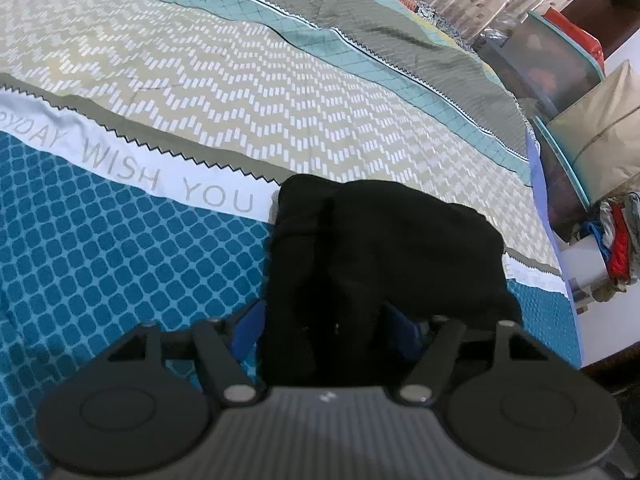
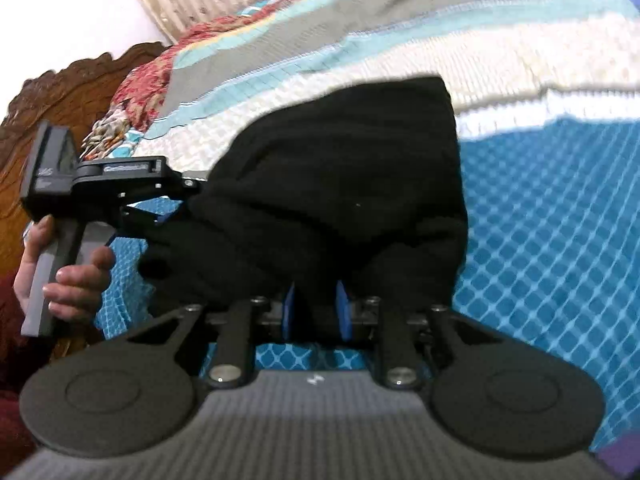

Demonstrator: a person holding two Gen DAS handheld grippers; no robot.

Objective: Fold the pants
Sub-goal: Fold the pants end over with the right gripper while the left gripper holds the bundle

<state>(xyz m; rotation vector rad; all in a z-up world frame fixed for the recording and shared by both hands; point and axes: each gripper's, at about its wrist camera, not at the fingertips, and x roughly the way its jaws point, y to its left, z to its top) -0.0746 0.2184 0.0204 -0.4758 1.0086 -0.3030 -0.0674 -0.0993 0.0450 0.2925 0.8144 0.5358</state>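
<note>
Black pants (image 1: 380,248) lie bunched in a thick folded bundle on the patterned bedspread (image 1: 120,264). My left gripper (image 1: 324,320) has its blue fingers (image 1: 250,322) on either side of the near edge of the bundle, with cloth between them. In the right wrist view the pants (image 2: 340,184) fill the middle, and my right gripper (image 2: 316,312) is shut on a fold of their near edge. The left gripper (image 2: 160,216) shows there at the left, held by a hand, its blue fingers at the bundle's left edge.
The bed has a blue checked area, a white band with lettering (image 1: 168,184) and beige zigzag stripes. A carved wooden headboard (image 2: 68,84) and red floral pillow (image 2: 136,80) lie beyond. Storage bags (image 1: 560,64) and clothes (image 1: 616,240) stand past the bed's edge.
</note>
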